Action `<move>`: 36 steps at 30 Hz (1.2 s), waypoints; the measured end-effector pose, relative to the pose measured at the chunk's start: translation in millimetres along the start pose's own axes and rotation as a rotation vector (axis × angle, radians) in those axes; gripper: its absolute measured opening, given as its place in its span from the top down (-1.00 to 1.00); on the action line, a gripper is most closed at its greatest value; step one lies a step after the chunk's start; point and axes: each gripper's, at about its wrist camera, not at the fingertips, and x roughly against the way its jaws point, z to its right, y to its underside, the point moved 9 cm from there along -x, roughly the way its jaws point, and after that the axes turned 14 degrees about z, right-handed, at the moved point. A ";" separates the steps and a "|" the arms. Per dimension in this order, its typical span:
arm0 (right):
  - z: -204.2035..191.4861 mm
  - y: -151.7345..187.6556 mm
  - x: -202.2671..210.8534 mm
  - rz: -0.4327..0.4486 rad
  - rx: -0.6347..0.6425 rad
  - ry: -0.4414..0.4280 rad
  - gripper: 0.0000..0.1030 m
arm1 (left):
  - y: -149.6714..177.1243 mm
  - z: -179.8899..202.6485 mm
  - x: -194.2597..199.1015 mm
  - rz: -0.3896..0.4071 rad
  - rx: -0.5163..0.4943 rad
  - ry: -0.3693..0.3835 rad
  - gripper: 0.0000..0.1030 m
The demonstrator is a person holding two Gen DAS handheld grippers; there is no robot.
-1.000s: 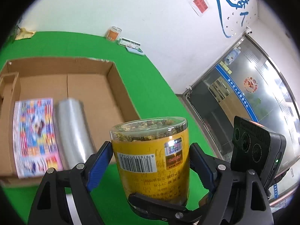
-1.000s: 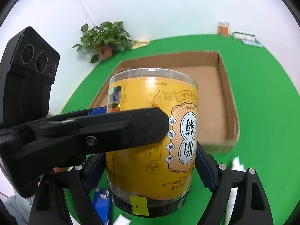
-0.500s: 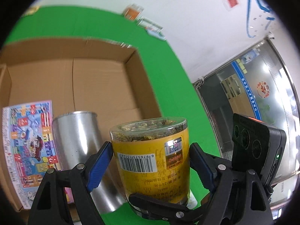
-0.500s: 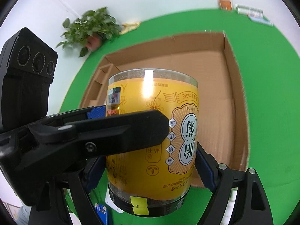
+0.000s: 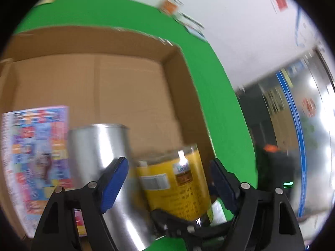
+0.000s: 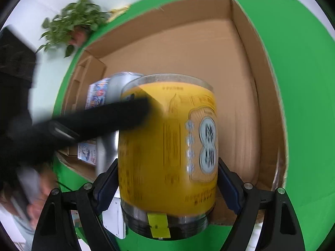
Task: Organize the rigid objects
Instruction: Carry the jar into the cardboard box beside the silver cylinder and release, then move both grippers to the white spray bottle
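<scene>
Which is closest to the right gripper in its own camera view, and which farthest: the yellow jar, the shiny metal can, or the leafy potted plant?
1. Yellow-labelled clear jar: between the right gripper's fingers.
2. Shiny metal can: just behind the jar, left, inside the cardboard box.
3. Leafy potted plant: beyond the box, upper left, by the wall.

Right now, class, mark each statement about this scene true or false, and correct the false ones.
1. The yellow jar sits between the right gripper's fingers. True.
2. The cardboard box is empty. False: a silver can and a colourful pack are in it.
3. The table cover is green. True.
4. The potted plant stands inside the box. False: it stands outside, by the wall.
</scene>
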 end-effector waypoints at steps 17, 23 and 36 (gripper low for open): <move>-23.9 40.7 145.1 0.439 0.214 0.028 -0.98 | 41.2 23.1 158.1 0.539 -0.361 -0.216 -0.62; 50.8 101.8 177.6 0.563 0.265 0.159 -0.98 | 95.2 17.4 182.5 0.612 -0.436 -0.348 -1.00; 152.8 195.1 126.8 0.268 0.044 0.175 0.07 | 183.3 19.0 130.1 0.277 -0.268 -0.165 -1.00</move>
